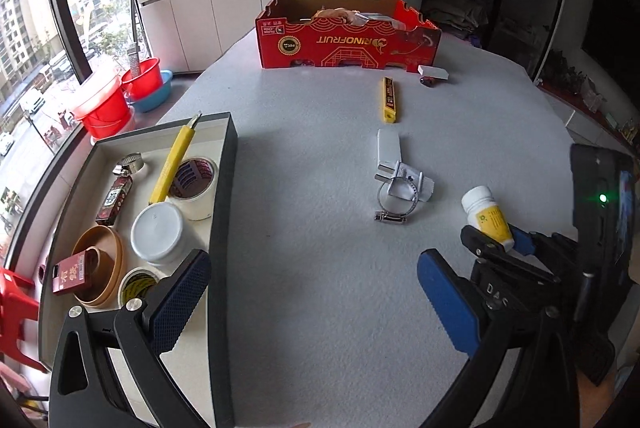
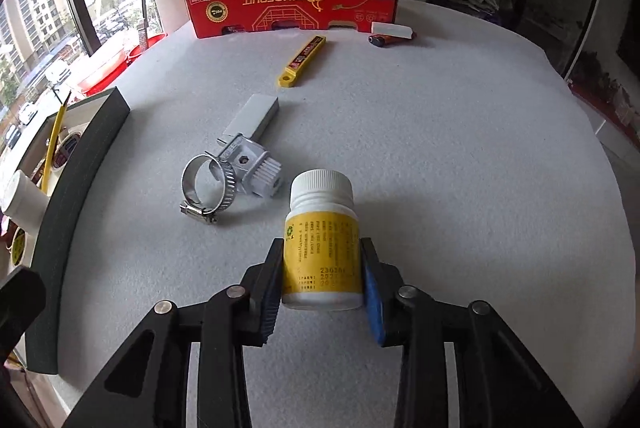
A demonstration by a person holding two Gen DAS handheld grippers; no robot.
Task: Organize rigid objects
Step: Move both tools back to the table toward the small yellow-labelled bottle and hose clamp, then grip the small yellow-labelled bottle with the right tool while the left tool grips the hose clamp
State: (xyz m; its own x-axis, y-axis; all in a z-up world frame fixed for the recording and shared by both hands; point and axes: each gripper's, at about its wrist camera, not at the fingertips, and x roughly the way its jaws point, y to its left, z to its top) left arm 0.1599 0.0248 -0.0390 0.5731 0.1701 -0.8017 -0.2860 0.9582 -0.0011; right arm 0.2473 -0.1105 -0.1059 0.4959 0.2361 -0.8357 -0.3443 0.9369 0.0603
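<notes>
One grey tray (image 1: 224, 196) sits at the left edge of the table (image 1: 320, 148). It holds one yellow knife (image 1: 174, 158), two tape rolls (image 1: 196, 184), one white jar (image 1: 158, 234), one brown bowl (image 1: 100, 268), one hose clamp (image 1: 130, 162) and two red packs (image 1: 72, 274).

Loose on the table lie one yellow blade case (image 2: 302, 60), one white block (image 2: 252, 118), one white bracket (image 2: 256, 172) touching a second hose clamp (image 2: 206, 188), one small white box (image 2: 392, 29) with a dark battery (image 2: 380, 40) just beside it, and one red carton (image 2: 292, 2) at the far side.

One pill bottle (image 2: 322, 240), white-capped with a yellow label, stands upright near the bracket. The right gripper (image 2: 322, 280) is closed around its lower half, both blue pads pressed against the label; whether its base touches the table cannot be told.

The left gripper (image 1: 316, 300) is spread wide and holds nothing. Its left finger (image 1: 180, 300) hangs over the tray's near wall, close to one tape roll, and its right finger (image 1: 450, 304) is above bare table.
</notes>
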